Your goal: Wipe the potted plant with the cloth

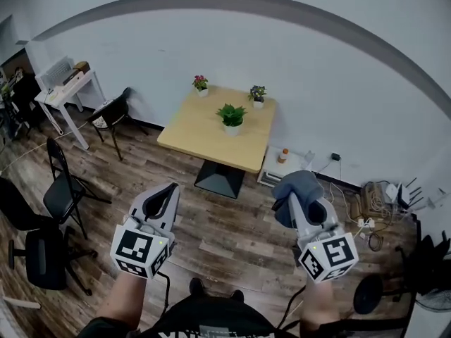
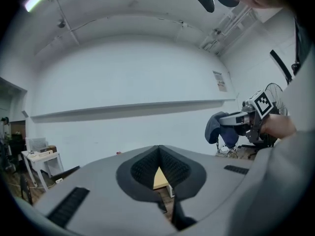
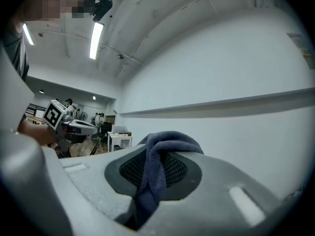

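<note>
The table (image 1: 211, 138) stands close to the white wall, its dark base partly hidden under the wooden top. The potted plant (image 1: 232, 115), green leaves in a white pot, sits near the middle of the table, touched by nothing. Two smaller flower pots stand at the table's far edge, a pink one (image 1: 201, 84) on the left and a purple one (image 1: 257, 94) on the right. Both are too small for their detail to be made out. Both grippers hang on the near side of the table, well apart from it and from each other. The forearms behind them are cut off at the bottom edge of the head view. The left gripper (image 1: 169, 191) has its jaws clenched together with nothing between them. In the left gripper view its ribbed pads (image 2: 142, 168) meet at the tip, and only a thin sliver of the table shows through the small gap behind them. The gripper's grey body covers the rest of the table and the plant. The right gripper (image 1: 294, 201) is clamped on the cloth (image 1: 299, 183), a dark blue towel. In the right gripper view the cloth runs down between the pads (image 3: 129, 168) and bunches over the tips. From the head view this bundle covers the jaw tips entirely. A small orange-capped bottle (image 1: 284, 155) stands just beside the table's right side, too small to tell what it is.
</note>
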`<state>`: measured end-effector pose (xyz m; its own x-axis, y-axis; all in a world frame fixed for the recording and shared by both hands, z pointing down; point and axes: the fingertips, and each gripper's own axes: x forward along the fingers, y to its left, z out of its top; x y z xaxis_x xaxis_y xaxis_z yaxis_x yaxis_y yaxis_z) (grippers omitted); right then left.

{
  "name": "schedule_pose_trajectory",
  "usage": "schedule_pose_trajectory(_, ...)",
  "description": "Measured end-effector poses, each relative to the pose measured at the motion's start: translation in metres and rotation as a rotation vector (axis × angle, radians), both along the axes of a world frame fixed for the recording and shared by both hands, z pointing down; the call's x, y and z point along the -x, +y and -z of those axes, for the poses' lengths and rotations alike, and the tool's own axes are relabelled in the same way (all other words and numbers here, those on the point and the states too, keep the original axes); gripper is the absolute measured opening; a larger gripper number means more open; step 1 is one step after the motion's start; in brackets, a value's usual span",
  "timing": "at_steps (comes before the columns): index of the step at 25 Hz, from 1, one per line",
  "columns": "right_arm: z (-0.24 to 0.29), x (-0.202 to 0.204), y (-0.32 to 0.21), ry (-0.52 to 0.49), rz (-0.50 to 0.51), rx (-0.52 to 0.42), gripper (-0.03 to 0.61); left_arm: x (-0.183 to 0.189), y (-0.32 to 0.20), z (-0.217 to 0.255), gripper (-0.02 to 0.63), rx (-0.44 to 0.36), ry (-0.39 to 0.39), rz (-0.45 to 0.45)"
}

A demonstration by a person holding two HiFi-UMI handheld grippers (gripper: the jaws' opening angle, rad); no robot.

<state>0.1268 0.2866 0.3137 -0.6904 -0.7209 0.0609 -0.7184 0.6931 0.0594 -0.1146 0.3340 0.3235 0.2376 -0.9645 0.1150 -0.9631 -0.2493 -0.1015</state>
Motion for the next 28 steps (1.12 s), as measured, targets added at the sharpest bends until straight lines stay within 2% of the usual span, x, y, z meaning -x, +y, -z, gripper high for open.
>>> schedule_pose_trajectory(6, 0.001, 0.019, -0.003, -0.023, -0.024, -0.005, 0.052, 0.015, -0.011, -0.007, 0.002, 0.013, -0.022, -0.026)
schedule_pose_trajectory(13, 0.000, 0.056, -0.010, -0.017, -0.072, -0.016, 0.052, 0.053, -0.031, -0.008, 0.002, -0.031, -0.010, -0.062)
schedule_pose_trajectory(17, 0.001, 0.069, -0.016, -0.017, -0.100, -0.023, 0.052, 0.063, -0.045, -0.009, 0.002, -0.035, -0.010, -0.095)
schedule_pose_trajectory(22, -0.002, 0.068, -0.049, -0.012, -0.113, -0.017, 0.052, 0.058, -0.076, -0.015, 0.002, -0.034, -0.038, -0.116)
schedule_pose_trajectory(28, -0.005, 0.074, -0.109, -0.008, -0.052, -0.031, 0.052, 0.055, -0.134, -0.024, 0.002, -0.019, -0.086, -0.085)
